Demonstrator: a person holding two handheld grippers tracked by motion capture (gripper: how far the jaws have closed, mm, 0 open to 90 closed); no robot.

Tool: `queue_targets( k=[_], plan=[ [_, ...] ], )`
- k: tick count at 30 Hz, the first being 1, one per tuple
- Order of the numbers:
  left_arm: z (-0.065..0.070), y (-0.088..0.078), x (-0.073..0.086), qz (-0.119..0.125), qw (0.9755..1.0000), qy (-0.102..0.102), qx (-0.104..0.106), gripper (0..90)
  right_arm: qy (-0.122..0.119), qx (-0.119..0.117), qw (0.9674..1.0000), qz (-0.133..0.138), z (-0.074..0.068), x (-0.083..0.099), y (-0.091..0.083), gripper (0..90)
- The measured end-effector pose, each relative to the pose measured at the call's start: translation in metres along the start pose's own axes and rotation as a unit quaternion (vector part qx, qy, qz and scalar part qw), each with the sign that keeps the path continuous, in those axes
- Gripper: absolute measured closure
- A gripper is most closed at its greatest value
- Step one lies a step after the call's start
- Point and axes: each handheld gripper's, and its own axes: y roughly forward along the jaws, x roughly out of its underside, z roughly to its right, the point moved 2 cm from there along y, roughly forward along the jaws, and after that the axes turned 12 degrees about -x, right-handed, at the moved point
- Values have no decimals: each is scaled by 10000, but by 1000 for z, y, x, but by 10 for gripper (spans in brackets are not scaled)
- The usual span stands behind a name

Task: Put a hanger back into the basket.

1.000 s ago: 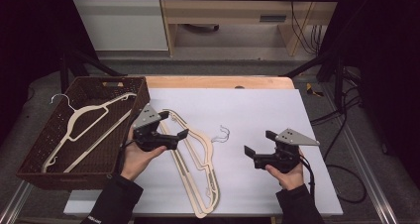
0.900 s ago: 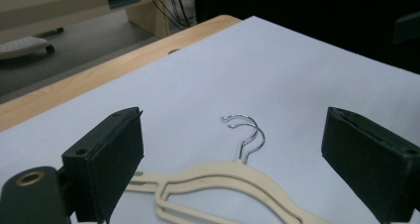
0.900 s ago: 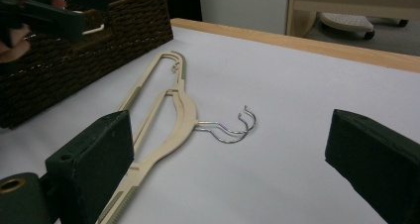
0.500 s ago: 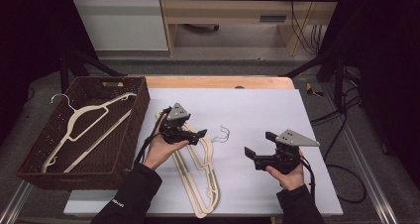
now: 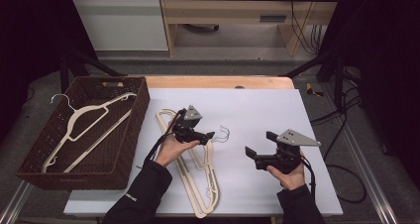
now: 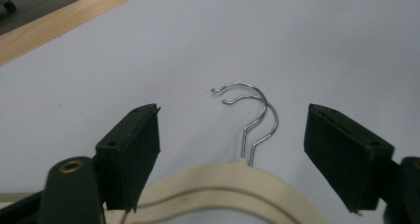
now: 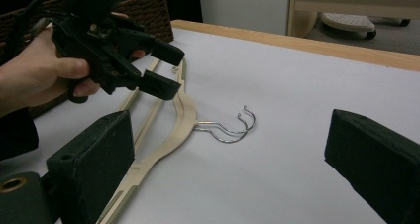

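Note:
Two cream hangers (image 5: 199, 183) lie stacked on the white table top (image 5: 257, 105), their wire hooks (image 5: 223, 133) pointing right. My left gripper (image 5: 210, 135) hovers over the hangers' neck (image 6: 233, 177). Its jaws have just been closing, but they stand apart on either side of the hooks (image 6: 255, 112), and the pads touch nothing. From the right gripper view, the left gripper (image 7: 159, 68) hangs just above the cream neck (image 7: 185, 110). My right gripper (image 5: 258, 144) is held to the right of the hooks, open, with only bare table between its jaws (image 7: 228, 149).
A brown wicker basket (image 5: 34, 172) stands at the table's left with one cream hanger (image 5: 84, 125) lying in it. A wooden strip (image 5: 218, 82) runs along the table's far edge. Cables (image 5: 341, 184) trail off to the right.
My left gripper has moved right and down, from beside the basket to the hangers' neck by the hooks. The right gripper has stayed where it was.

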Motion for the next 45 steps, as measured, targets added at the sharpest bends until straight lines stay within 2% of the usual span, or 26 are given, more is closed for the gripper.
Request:
queue_targets(
  k=[1,10,16,19,20,21,26,27,34,36,38,39,43,45],
  plan=[
    [3,6,0,-82,9999,79,-3,257,5,-3,10000,-2,0,0,-1,53],
    [13,30,3,-301,9993,235,21,348,8,-1,10000,41,1,-1,-2,53],
    [14,40,5,-385,9989,277,-11,430,26,-15,10000,37,1,-1,-3,53],
    [15,46,9,-447,9986,280,75,478,25,8,10000,46,1,-1,-3,53],
    [15,46,9,-447,9986,280,75,493,26,6,10000,47,1,-1,-3,53],
    [17,47,10,-526,9979,370,85,507,24,8,10000,48,1,-1,-3,53],
    [18,50,10,-605,9972,423,101,564,15,-33,10000,14,1,-1,-3,53],
    [19,50,11,-630,9969,453,90,605,19,-1,10000,38,1,-1,-2,53],
    [19,54,13,-719,9964,374,260,693,23,-2,10000,26,1,-1,-2,53],
    [19,53,13,-762,9959,365,319,734,6,-18,10000,18,1,-1,-2,53],
    [18,53,13,-815,9955,387,285,790,6,-18,10000,22,1,-1,-2,53],
    [17,54,14,-892,9948,411,259,796,6,-18,10000,22,1,-1,-2,53],
    [16,54,14,-917,9947,358,288,808,6,-15,10000,18,1,-1,-2,53],
    [18,54,14,-918,9947,420,215,809,21,-1,10000,22,1,-1,-1,53]
  ],
)
